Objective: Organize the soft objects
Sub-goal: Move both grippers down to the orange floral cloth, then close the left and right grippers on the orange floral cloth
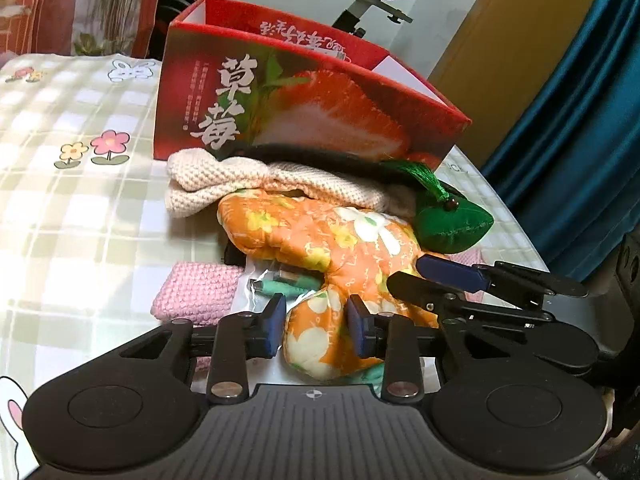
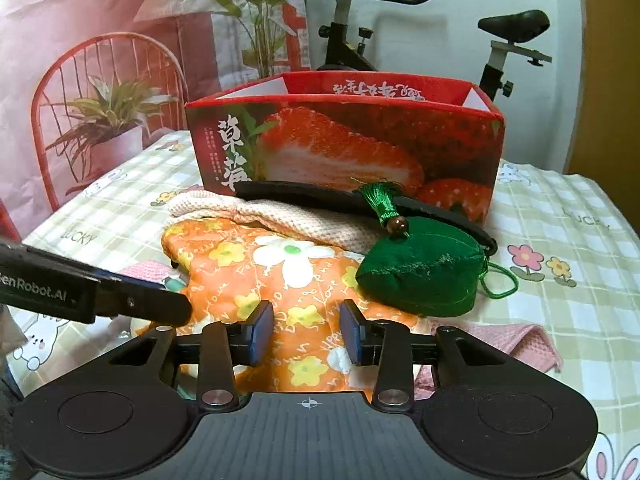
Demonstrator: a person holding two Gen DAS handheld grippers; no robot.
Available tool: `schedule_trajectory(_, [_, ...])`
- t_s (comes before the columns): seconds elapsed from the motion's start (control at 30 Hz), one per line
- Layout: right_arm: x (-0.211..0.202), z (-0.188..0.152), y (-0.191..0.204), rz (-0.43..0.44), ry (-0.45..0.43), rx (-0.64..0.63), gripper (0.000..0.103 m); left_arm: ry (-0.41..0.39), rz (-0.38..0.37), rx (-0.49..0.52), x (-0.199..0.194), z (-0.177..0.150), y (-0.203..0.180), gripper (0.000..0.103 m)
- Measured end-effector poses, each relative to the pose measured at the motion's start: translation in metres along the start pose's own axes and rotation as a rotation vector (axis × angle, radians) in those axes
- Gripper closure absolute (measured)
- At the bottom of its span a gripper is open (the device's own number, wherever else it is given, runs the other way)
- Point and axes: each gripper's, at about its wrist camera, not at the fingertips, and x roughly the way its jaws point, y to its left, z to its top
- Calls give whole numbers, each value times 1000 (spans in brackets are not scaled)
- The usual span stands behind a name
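Observation:
An orange floral oven mitt [image 1: 340, 240] [image 2: 240, 264] lies on top of a heap of soft things in front of a red strawberry box [image 1: 304, 112] [image 2: 360, 144]. My left gripper [image 1: 317, 328] has its blue pads against both sides of the mitt's thumb lobe. My right gripper [image 2: 307, 332] sits over the mitt's wide part with its jaws apart and fabric showing between them. It enters the left wrist view from the right [image 1: 404, 276]. A green velvet pouch [image 1: 452, 224] [image 2: 420, 276] with a tassel rests on the mitt's far edge. A cream knitted cloth [image 1: 224, 184] [image 2: 288, 216] lies behind.
A black band [image 1: 320, 156] [image 2: 300, 192] lies across the cream cloth against the box. A pink knitted piece [image 1: 192, 292] and a clear packet [image 1: 280, 280] lie under the mitt, and a pink cloth [image 2: 528, 340] lies to the right. The checked tablecloth [image 1: 80, 220] spreads left.

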Motion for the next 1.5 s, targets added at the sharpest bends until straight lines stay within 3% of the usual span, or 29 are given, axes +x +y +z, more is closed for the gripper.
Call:
schedule_trajectory(0.27, [-2, 0, -2, 6, -18, 10, 66, 17, 7, -1, 9, -2, 1, 68])
schedule_trajectory(0.43, [-10, 3, -3, 49, -81, 26, 66, 20, 3, -12, 13, -2, 3, 68])
schedule_trajectory(0.53, [-7, 3, -2, 19, -70, 19, 66, 20, 3, -10, 13, -2, 3, 68])
schedule_trajectory(0.77, [-6, 1, -24, -73, -78, 135, 66, 20, 1, -15, 13, -2, 3, 68])
schedule_trajectory(1.0, [-1, -3, -25, -58, -44, 149, 63, 17, -6, -36, 12, -2, 6, 67])
schedule_trajectory(1.3, [2, -4, -21, -39, -32, 129, 63, -86, -48, -249, -11, 21, 37, 63])
schedule_trajectory(1.5, [2, -4, -22, -37, -34, 118, 63, -77, -11, -318, 8, 39, 46, 62])
